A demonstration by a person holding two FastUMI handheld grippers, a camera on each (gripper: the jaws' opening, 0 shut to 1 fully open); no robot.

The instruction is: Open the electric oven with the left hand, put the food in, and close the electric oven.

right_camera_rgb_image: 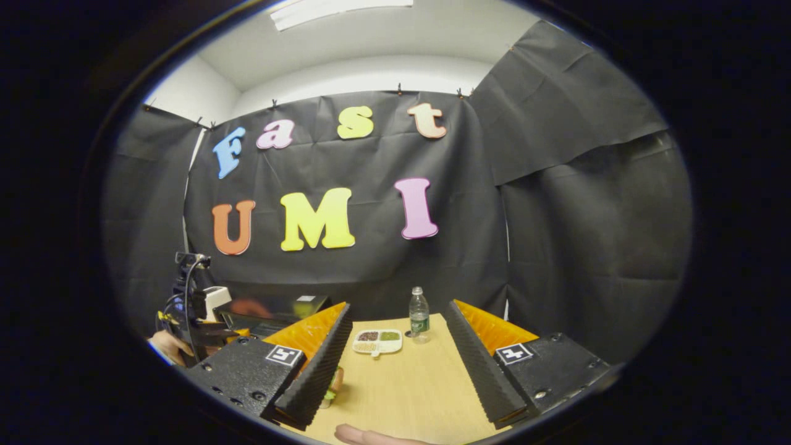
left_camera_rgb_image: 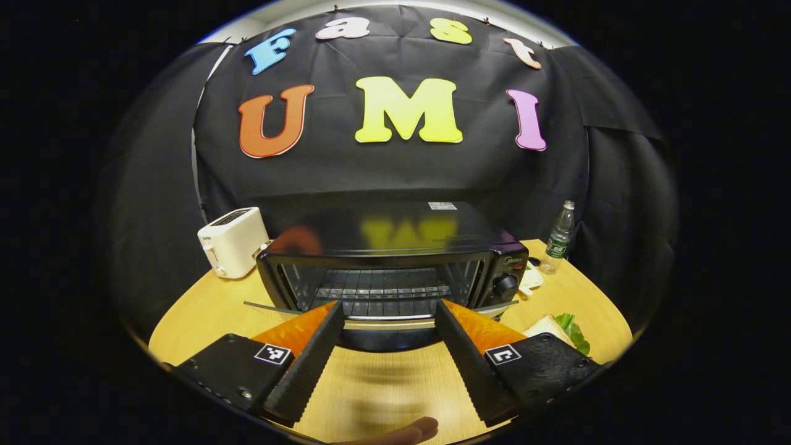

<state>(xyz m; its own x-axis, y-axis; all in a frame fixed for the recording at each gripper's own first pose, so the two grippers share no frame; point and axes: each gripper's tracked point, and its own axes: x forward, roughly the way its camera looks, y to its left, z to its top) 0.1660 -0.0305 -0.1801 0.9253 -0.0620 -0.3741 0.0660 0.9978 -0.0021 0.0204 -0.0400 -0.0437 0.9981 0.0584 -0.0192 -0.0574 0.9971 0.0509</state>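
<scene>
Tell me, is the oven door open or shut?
Open. In the left gripper view the electric oven has its door folded down in front, and the wire rack inside shows with no glass over it.

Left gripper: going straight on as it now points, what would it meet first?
Probably the lowered glass door of the black electric oven, lying just ahead between the open left gripper's fingers; depth is unclear.

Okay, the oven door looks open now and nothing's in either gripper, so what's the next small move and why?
Probably bring the right hand-held gripper, its jaws open and empty, down toward the sandwich on the table right of the oven. The oven door is already down and the rack looks bare, so the food seems to be the step left. The left hand-held gripper is open too.
</scene>
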